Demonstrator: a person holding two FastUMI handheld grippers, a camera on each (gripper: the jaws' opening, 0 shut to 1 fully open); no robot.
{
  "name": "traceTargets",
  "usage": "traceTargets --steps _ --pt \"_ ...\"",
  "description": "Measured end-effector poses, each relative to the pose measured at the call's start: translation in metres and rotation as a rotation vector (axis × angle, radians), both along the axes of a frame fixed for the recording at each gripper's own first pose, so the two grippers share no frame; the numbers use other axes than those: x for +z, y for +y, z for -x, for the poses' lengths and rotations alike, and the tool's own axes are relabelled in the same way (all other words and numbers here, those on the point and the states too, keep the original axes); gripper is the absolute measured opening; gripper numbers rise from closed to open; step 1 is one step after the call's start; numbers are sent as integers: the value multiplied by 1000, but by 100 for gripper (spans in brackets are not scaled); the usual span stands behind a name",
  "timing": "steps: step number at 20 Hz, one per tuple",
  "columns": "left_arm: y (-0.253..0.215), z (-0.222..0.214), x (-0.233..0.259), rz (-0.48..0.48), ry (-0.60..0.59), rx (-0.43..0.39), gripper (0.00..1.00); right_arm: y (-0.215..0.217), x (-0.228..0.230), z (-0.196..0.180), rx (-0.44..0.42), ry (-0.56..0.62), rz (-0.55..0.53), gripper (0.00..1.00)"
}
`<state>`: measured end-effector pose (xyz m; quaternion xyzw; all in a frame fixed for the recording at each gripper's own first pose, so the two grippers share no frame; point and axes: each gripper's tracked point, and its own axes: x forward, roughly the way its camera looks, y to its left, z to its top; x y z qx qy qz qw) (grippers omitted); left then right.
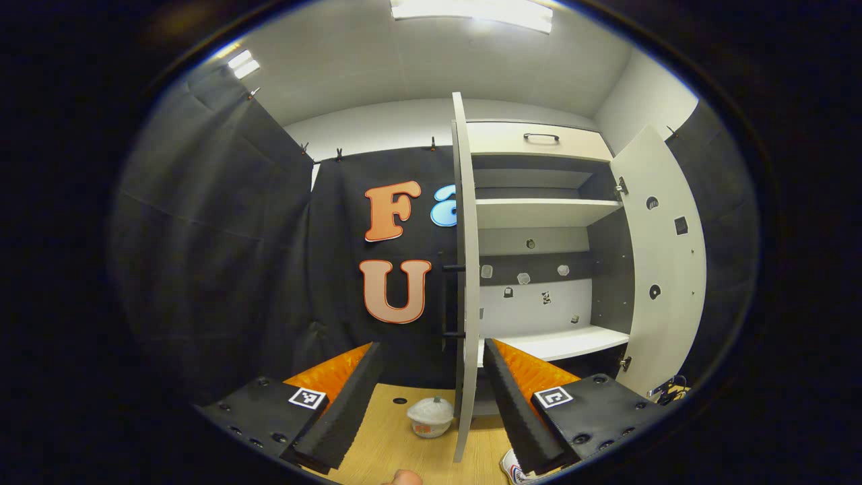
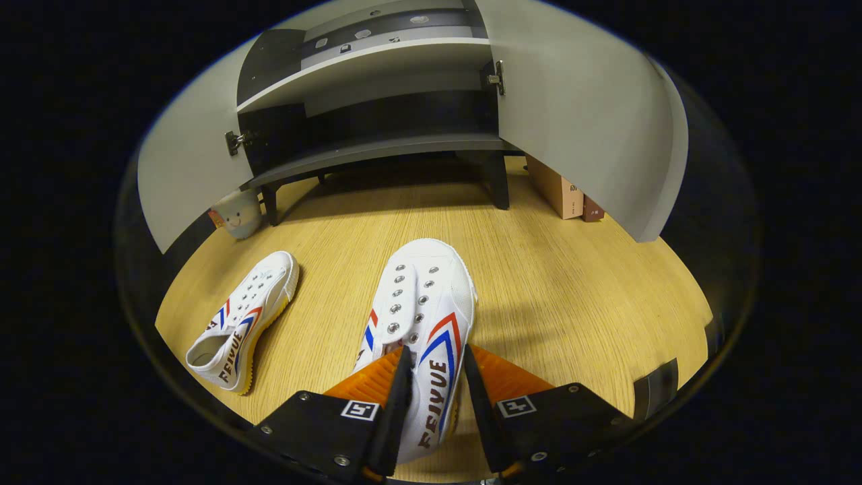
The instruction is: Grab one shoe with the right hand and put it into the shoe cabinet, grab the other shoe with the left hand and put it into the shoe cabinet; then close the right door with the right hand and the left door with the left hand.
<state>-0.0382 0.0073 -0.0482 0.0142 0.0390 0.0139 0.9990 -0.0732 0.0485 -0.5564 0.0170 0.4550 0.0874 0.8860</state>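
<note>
A white shoe [image 2: 421, 303] with red and blue stripes lies on the wooden floor [image 2: 572, 296], toe toward the shoe cabinet [image 2: 377, 145]. My right gripper [image 2: 436, 397] is shut on that shoe's heel-side wall, one finger on each side. The second matching shoe [image 2: 242, 323] lies to the left on the floor, apart from it. Both cabinet doors, the left door [image 2: 188, 168] and the right door [image 2: 586, 114], stand open. My left gripper [image 1: 431, 350] is held up, open and holding nothing, facing the left door's edge [image 1: 466, 269] and the shelves [image 1: 545, 212]. A sliver of a shoe [image 1: 515, 468] shows at the bottom edge.
A small white plush pot [image 2: 236, 212] sits on the floor by the cabinet's left leg, seen too as the pot [image 1: 431, 414] in the left gripper view. Cardboard boxes [image 2: 559, 192] stand behind the right door. A fingertip [image 1: 404, 478] pokes in at the bottom.
</note>
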Motion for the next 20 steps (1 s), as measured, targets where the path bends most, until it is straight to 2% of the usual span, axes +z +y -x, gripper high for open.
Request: traceTargets --steps 2,4,5,6,9,13,20 --pt "-5 1 2 4 -3 -8 96 1 0 4 16 3 4 43" --pt "-11 4 3 8 -5 -24 96 -6 -5 -1 -35 -16 23 30" --pt "-12 5 4 11 -7 -27 96 -8 -3 -2 -90 -11 2 12" --pt "-14 7 5 9 -7 -29 96 -7 -1 -1 -122 -15 -13 1" --pt "-12 8 8 -8 -8 -26 95 -8 8 4 -116 -53 18 0" --pt "-13 12 13 14 -17 -37 95 12 49 9 -99 -96 -36 0" --pt "-13 23 20 33 -38 -67 96 51 119 -8 -50 -167 -52 0"
